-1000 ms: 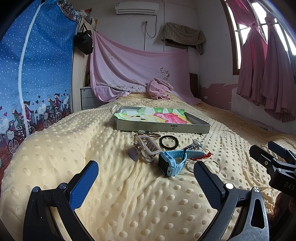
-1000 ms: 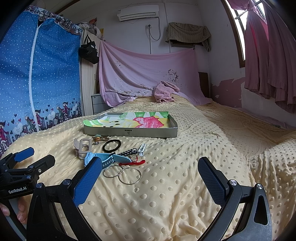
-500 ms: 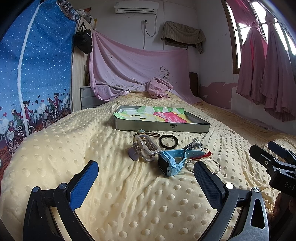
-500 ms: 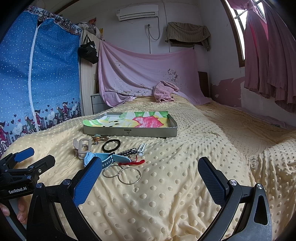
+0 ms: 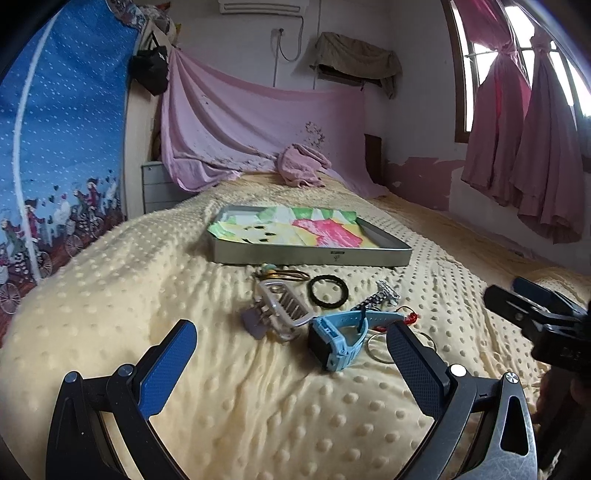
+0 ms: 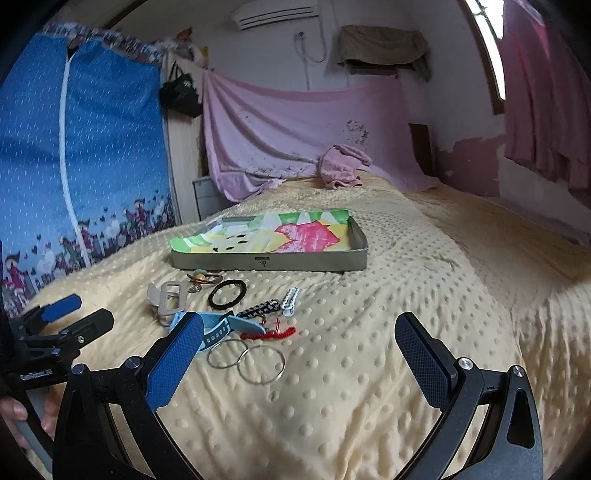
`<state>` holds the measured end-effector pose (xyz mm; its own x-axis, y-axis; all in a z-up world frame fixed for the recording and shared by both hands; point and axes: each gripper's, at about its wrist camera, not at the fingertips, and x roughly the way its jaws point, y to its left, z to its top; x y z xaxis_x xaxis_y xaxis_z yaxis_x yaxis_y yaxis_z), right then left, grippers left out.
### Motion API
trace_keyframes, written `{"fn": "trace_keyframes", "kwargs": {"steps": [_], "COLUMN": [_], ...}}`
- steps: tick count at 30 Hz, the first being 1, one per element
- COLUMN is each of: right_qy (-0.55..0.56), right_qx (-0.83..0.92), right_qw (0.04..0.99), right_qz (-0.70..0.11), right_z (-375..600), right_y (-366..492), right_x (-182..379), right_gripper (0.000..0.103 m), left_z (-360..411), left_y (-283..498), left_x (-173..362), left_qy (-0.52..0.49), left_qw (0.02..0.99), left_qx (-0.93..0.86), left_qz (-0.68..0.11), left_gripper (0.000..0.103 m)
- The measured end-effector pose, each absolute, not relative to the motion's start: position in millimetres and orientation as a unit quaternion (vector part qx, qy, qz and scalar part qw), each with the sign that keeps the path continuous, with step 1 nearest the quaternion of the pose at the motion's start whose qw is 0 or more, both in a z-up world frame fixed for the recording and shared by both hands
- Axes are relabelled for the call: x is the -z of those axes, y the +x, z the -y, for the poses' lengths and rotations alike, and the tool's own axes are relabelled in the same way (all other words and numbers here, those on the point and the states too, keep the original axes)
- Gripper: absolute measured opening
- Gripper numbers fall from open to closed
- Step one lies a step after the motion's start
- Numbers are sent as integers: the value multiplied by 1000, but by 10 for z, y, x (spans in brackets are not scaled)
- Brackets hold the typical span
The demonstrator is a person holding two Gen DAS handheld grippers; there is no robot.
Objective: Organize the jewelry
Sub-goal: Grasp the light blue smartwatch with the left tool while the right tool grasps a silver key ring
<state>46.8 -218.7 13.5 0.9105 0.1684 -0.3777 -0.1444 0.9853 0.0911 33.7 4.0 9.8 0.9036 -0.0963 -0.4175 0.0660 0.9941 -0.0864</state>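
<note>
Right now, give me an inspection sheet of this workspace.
Surface: yellow dotted blanket covering a bed.
Job's things: grey tray with a colourful liner; blue watch, black ring, two metal hoops, red cord and a clear hair claw, all loose on the blanket, none in the tray.
Clutter: pink towel.
Grippers: left gripper and right gripper, jaws open, empty.
Cables: one below the air conditioner.
Surroundings: pink curtains, blue wardrobe.

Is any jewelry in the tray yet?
No. The tray holds only its colorful paper lining; the blue watch, black ring and hoops lie on the blanket before it.
</note>
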Motion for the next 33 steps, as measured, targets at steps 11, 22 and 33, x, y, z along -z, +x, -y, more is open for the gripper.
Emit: {"fn": "trace_keyframes", "kwargs": {"steps": [11,22,33], "right_qy": [32,3,-9], "right_qx": [-144,-213,-220], "right_qw": [951,914,895], "right_qz": [-271,-345,-388], "right_z": [2087,1791,1613], "right_y": [899,1123,1279], "right_x": [90,391,520], "right_gripper": [59,27,21], "left_z": [4,105,166], "left_y": [748,1002,1117], "left_x": [133,332,351], "left_qy": [-77,-99,-89], "left_qw": [948,923,919], "left_qx": [123,169,153], "left_qz": [-282,-330,-353], "left_gripper": [66,31,34]}}
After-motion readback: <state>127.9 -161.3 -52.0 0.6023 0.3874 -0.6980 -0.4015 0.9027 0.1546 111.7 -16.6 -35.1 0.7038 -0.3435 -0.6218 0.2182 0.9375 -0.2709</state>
